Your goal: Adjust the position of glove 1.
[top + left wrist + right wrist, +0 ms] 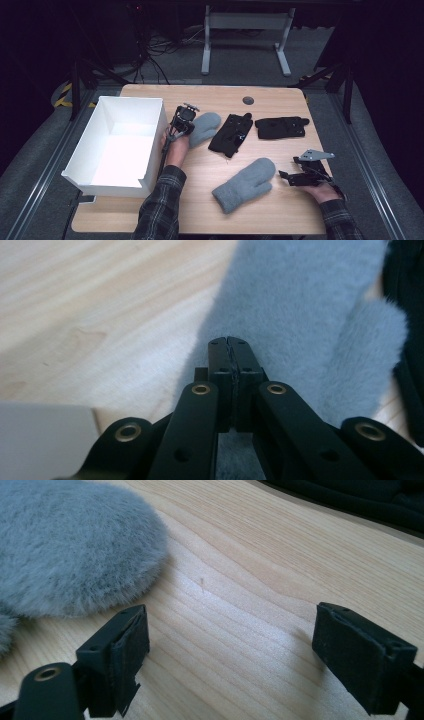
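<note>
on the wooden tabletop [210,167] a white open box [120,145] takes the left of the high view. just right of its far corner, the left gripper [184,120] sits at the edge of a grey fuzzy mitten [205,127] in the upper middle of the frame. in the left gripper view its jaws are pressed together over the mitten's edge [300,310], with the fleece spreading on both sides of the tips; whether any fleece is pinched between them cannot be told. a corner of the white box [45,440] shows at the lower left of that view.

right of this mitten lie two black gloves, one [231,134] angled at centre, the other [281,126] lying flat toward the upper right.

a second grey mitten [246,184] lies in the lower middle of the frame, thumb toward the bottom. the right gripper [289,176], at the lower right, is just beside its fingertip end. in the right gripper view the jaws stand wide apart over bare wood, gripping nothing, with the mitten's rounded end [75,545] at the upper left near the left jaw and black fabric [360,500] along the top right.
</note>
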A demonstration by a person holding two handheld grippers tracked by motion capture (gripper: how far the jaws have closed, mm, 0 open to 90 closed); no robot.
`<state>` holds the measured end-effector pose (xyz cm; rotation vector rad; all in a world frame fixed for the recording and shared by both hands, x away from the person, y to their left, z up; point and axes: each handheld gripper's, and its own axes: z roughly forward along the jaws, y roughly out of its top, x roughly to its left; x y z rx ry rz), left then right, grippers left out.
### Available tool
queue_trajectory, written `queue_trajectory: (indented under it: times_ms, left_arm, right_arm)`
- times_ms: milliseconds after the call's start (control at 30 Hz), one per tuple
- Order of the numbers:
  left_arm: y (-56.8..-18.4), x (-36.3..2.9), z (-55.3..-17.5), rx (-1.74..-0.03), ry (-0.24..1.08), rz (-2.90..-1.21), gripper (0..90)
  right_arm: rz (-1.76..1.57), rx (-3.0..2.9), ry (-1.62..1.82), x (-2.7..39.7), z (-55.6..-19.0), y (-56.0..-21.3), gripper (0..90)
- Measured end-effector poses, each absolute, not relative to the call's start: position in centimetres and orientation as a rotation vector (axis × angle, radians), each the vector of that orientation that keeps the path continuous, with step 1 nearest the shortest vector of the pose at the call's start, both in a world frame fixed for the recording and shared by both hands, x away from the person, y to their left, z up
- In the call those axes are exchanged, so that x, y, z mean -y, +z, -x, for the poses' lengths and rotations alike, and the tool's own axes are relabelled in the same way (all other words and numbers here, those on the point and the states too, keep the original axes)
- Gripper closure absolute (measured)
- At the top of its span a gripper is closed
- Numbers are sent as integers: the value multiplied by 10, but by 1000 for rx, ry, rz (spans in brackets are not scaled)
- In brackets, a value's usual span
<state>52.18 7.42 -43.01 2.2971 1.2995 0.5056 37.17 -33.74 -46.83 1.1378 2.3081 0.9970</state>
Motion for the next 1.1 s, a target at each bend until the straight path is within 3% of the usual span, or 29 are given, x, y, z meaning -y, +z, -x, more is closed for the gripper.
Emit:
queue_trajectory:
  times_ms: [367,600,733,833,900,967,1100]
  left_arm:
    - [-435,-68,-502,-1264,366,-2282,900]
    - [-430,-61,-487,-1188,353,-2296,894]
    - [-423,-64,-484,-1142,356,-2264,779]
    - [-421,-64,-481,-1085,327,-2256,631]
    - [-423,-62,-481,-1063,346,-2281,481]
    - [-427,-62,-482,-1053,346,-2289,401]
    - [-435,-60,-485,-1054,310,-2299,354]
  right_arm:
    - [-1135,-2307,997,337,-372,-468,156]
    - [-1135,-2308,996,337,-372,-468,156]
    - [-1135,-2309,996,337,-372,-468,156]
    - [-1136,-2308,997,337,-372,-468,156]
    - [-1134,-2309,996,337,-372,-468,156]
    - [-1136,-2308,996,337,-372,-468,156]
    - [-1134,-2308,996,337,-372,-468,156]
